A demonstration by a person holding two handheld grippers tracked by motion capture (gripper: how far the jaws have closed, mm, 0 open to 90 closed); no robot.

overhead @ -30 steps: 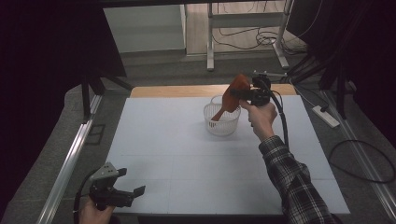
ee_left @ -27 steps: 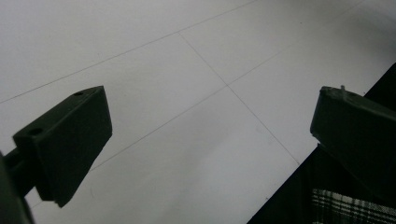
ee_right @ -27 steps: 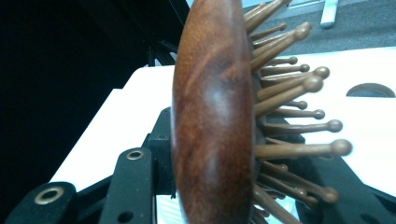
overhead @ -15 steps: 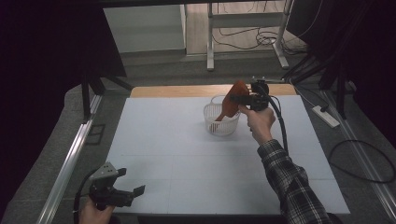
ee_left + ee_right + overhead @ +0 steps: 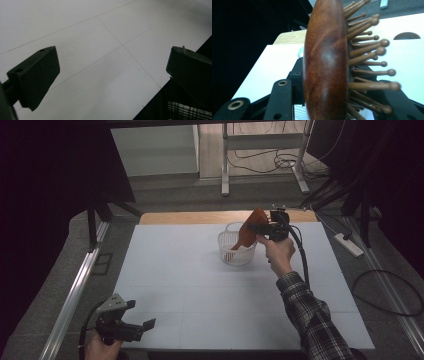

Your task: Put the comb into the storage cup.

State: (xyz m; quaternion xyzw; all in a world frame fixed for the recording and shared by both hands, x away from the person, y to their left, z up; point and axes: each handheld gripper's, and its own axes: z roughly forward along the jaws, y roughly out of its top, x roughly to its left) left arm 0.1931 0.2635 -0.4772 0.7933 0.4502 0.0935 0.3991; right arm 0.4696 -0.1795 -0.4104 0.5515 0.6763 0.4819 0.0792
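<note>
Hairbrush (image 5: 248,231) of reddish-brown wood sits right of centre in the upper half of the high view, held by its broad head in the right tongs (image 5: 261,227), with its handle slanting down and to the left into a white basket (image 5: 236,254). The right gripper view shows the brush head (image 5: 325,62) edge-on between the two black jaws, its ball-tipped wooden pins sticking out toward the right of the frame; the jaws are pinching the head, and they have just been easing apart a little with the brush between them. The basket (a small round one with slotted walls) stands on the white table (image 5: 190,285), and a clear cup (image 5: 232,227) stands just behind it. A hand in a plaid sleeve (image 5: 312,317) holds these tongs from below.

At the lower left of the high view the left tongs (image 5: 142,327) hover over the near edge of the table, well apart from the basket. In the left gripper view their jaws stand spread wide with nothing between them.
</note>
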